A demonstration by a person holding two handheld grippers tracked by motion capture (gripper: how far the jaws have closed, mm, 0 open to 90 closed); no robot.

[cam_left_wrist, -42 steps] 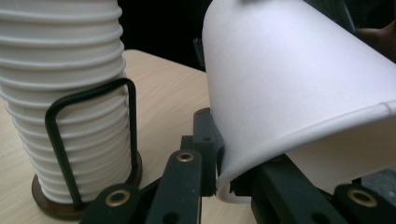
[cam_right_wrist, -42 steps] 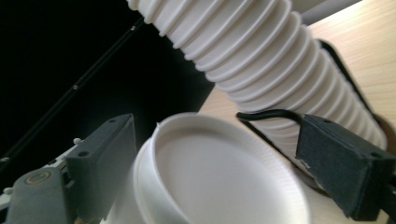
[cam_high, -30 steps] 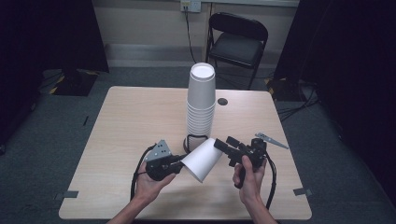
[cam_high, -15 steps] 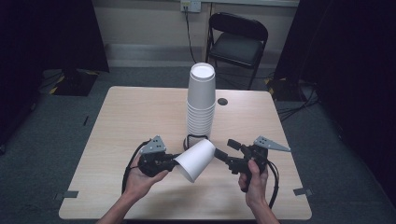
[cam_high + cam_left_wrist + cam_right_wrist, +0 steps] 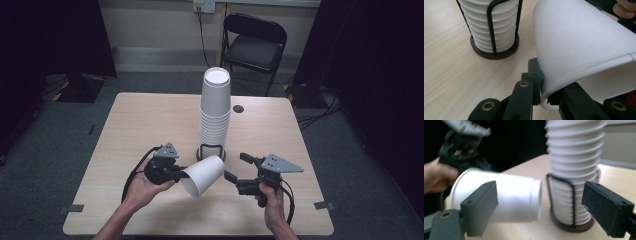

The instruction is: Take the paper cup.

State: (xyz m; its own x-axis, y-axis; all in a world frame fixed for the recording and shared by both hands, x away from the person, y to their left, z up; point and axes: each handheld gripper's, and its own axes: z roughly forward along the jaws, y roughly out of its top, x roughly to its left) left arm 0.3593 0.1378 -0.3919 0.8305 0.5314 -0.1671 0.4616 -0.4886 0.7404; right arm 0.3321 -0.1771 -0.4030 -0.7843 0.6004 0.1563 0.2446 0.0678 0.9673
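While the left gripper (image 5: 176, 172) is pinching the rim of a white paper cup (image 5: 202, 174) between its two jaws, the cup is lying on its side in the air above the table (image 5: 125, 125), with its closed bottom pointing toward the right gripper (image 5: 237, 167). The right gripper is standing just beside that bottom with its jaws spread wide, and nothing is sitting between its pads. A wire cup holder (image 5: 210, 151) with a dark round base is standing on the table just behind both grippers, and it is holding a tall stack of cups (image 5: 215, 112) placed upside down. The held cup is staying apart from this stack and in front of it. In the left gripper view the rim of the cup (image 5: 584, 50) is going down between the two black jaws, one jaw inside the cup wall and one outside, and the holder (image 5: 495, 48) is appearing to the upper left. In the right gripper view the cup (image 5: 504, 197) is showing behind the left pad, the stack (image 5: 574, 170) is rising between the two open pads but farther away, and the left gripper (image 5: 461, 142) in its hand is seen at the far end of the cup.
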